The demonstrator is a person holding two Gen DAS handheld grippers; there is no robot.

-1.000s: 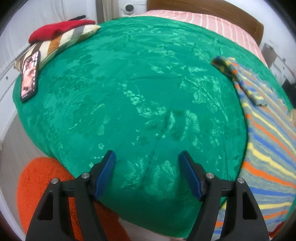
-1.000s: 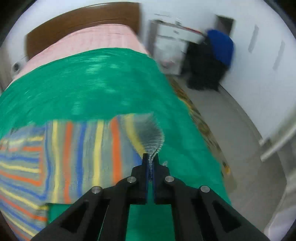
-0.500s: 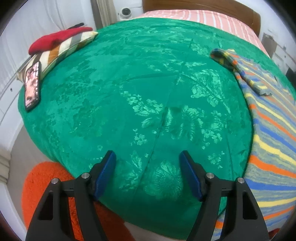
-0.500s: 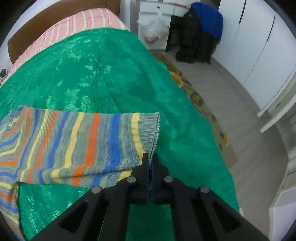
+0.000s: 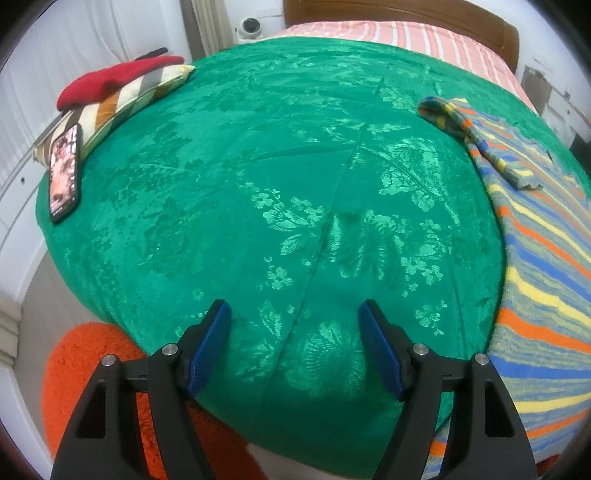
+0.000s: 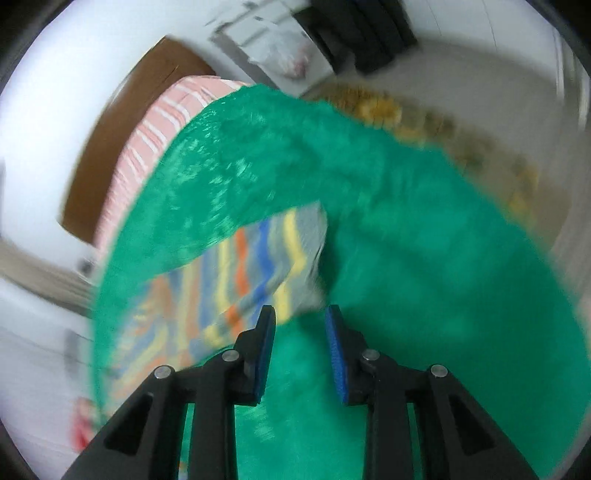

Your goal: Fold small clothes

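Note:
A striped knit sweater [image 5: 543,280] in orange, blue, yellow and grey lies spread on the green bedspread [image 5: 280,192] at the right, with one sleeve [image 5: 476,140] folded over its top. My left gripper [image 5: 295,343] is open and empty above the bed's near edge, left of the sweater. In the blurred right wrist view my right gripper [image 6: 300,347] is open and empty, just short of the sweater's hem [image 6: 258,266], which lies on the bedspread [image 6: 406,258].
A phone [image 5: 65,173] lies at the bed's left edge beside a striped cushion [image 5: 122,99] with a red cloth [image 5: 110,79] on it. An orange rug [image 5: 88,384] is on the floor below. A wooden headboard [image 5: 399,11] stands behind.
My right gripper has opened and let go of the sweater's hem, and it is swinging fast, blurring its view. My left gripper has stayed open and shifted slightly.

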